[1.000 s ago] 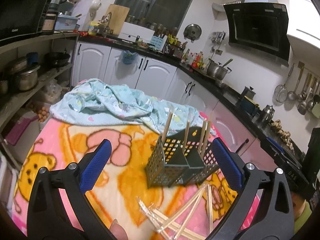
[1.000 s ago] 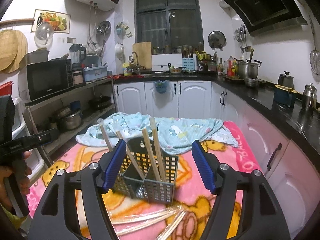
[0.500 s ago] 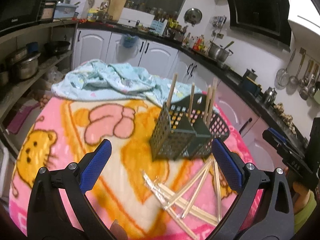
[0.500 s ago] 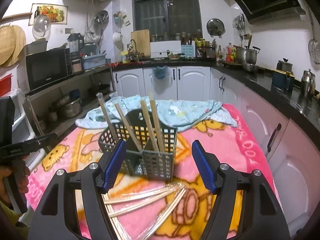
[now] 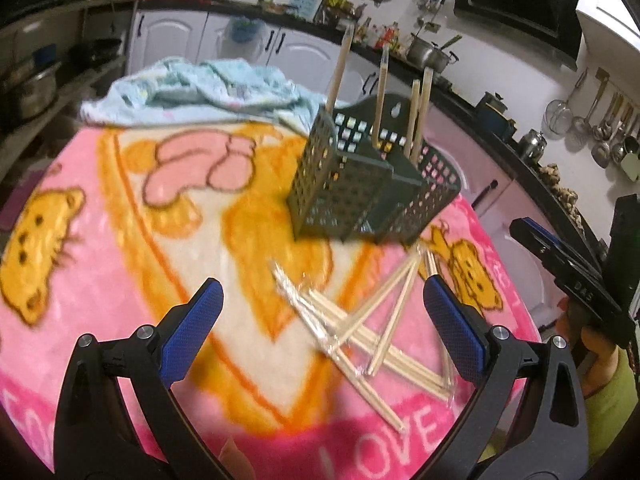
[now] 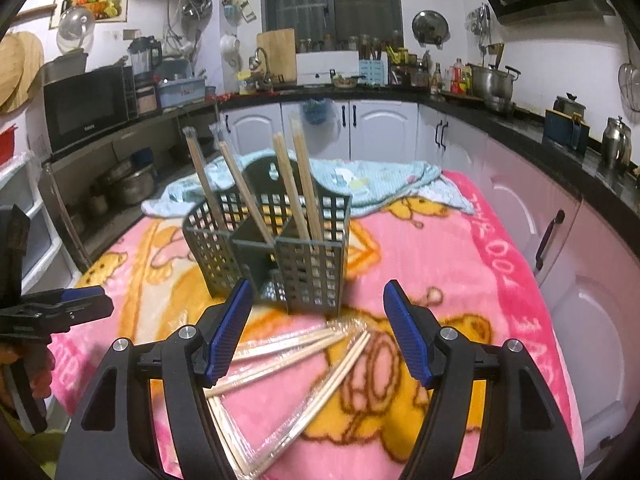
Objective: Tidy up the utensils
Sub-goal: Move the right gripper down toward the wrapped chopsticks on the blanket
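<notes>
As both grippers, left (image 5: 320, 316) and right (image 6: 316, 326), sink toward the chopsticks (image 6: 288, 346) before the caddy (image 6: 280, 248), jaws released, a pickup looks imminent.

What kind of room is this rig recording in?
A home kitchen, most likely: white cabinet doors under a black countertop, a black microwave on a shelf, and metal ladles hanging on the wall.

Dark utensil caddy (image 5: 352, 196), somewhat blurred, wrapped chopsticks (image 5: 360, 320), pink blanket (image 5: 120, 240)
</notes>
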`<state>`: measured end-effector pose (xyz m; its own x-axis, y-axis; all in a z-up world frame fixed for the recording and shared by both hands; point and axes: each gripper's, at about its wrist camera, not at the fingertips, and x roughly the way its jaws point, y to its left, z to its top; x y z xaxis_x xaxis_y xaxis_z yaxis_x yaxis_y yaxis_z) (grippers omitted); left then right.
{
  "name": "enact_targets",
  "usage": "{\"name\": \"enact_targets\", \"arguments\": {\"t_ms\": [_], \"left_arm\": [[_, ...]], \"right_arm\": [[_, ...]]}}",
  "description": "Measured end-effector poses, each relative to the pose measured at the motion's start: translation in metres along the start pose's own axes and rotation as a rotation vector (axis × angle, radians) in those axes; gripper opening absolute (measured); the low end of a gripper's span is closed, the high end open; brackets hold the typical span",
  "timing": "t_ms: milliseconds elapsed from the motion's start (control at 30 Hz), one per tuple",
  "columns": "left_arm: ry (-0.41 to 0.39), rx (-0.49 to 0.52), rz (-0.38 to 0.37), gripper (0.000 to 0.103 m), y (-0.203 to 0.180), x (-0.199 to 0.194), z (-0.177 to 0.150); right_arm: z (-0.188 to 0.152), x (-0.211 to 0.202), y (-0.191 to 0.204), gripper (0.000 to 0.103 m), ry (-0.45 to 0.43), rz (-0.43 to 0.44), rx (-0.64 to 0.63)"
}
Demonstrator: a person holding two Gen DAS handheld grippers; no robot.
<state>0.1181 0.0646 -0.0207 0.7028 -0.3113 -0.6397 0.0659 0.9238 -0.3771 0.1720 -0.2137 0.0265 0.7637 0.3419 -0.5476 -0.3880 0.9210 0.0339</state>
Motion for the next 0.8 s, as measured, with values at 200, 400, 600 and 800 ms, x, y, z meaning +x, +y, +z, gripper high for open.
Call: {"name": "enact_targets", "arguments": {"t_ms": [200, 400, 600, 800], "left_arm": [[0.072, -0.020, -0.055, 0.088, 0.002, 0.014, -0.019], [0.128, -0.050, -0.095, 0.078, 0.005, 0.028, -0.032], [0.179, -0.099, -0.141, 0.062, 0.012, 0.043, -0.042], [0.207, -0.136, -0.180, 0.056, 0.014, 0.053, -0.046]], "right_arm": [[-0.014, 0.015, -0.008, 0.066, 0.063, -0.031, 0.006], [-0.029, 0.035, -0.021, 0.065, 0.139, -0.049, 0.039], [-0.037, 0.046, -0.028, 0.065, 0.170, -0.056, 0.045], [-0.042, 0.067, -0.033, 0.062, 0.230, -0.040, 0.065]]}}
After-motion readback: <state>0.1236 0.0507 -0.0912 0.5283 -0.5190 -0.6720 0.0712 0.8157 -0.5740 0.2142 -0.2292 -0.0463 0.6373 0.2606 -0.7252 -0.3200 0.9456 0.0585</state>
